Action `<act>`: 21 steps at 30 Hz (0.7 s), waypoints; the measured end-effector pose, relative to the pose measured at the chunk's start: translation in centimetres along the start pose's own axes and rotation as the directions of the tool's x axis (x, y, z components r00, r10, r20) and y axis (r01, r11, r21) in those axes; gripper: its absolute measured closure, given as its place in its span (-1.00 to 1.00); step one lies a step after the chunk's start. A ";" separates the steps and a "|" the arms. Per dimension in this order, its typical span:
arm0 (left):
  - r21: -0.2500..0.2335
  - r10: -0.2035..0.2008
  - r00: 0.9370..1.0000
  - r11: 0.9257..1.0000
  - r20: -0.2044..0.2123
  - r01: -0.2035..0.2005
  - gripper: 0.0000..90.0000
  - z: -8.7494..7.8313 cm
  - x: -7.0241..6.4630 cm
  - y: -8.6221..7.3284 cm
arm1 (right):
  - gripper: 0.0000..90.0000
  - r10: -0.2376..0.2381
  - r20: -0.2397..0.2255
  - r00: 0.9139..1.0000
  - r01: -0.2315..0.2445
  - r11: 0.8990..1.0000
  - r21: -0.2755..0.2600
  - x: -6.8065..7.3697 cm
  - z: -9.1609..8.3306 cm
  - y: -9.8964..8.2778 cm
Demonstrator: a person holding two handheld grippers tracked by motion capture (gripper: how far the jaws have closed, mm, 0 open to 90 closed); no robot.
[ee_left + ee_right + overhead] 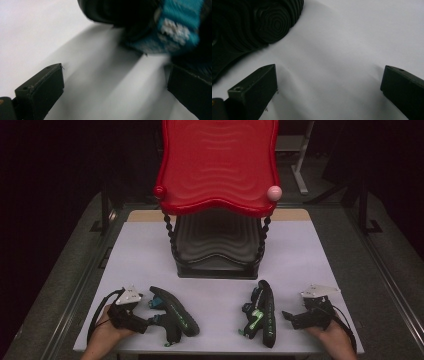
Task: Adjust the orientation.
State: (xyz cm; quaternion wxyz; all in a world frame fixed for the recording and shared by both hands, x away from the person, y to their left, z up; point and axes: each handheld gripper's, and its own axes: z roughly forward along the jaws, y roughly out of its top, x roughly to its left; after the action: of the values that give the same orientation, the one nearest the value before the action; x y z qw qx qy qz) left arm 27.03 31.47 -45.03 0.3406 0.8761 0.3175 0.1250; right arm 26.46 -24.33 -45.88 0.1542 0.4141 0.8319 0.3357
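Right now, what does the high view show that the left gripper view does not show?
High view alone: the red and black two-tier rack with a pink ball at one corner, both hands, the right gripper, and the right shoe lying on its side.
Left gripper view alone: a blurred close look at teal fabric with white marks on the left shoe.
Both: the white table, the left shoe, and the left gripper, with jaws open and nothing between them.
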 end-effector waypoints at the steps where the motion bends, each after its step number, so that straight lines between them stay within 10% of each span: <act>1: -0.009 0.004 1.000 1.000 0.006 -0.004 -1.00 -0.4 0.0 -0.5 | -1.00 0.000 0.000 1.000 0.000 1.000 0.000 0.0 0.0 0.0; 13: 0.007 0.001 0.999 1.000 0.040 -0.001 -0.97 -1.3 -1.0 -0.8 | -1.00 0.002 -0.001 1.000 -0.002 1.000 0.001 0.0 0.0 0.0; 21: -0.046 0.051 0.992 0.998 0.116 -0.046 -0.36 -2.1 -1.6 -0.6 | -1.00 0.003 -0.001 1.000 -0.003 1.000 0.001 0.0 0.0 0.0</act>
State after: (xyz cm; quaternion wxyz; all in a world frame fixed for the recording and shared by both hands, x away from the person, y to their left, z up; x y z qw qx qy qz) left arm 24.60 31.83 -43.90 0.3744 0.8818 0.2728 0.0888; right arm 26.46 -24.33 -45.87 0.1532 0.4152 0.8315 0.3358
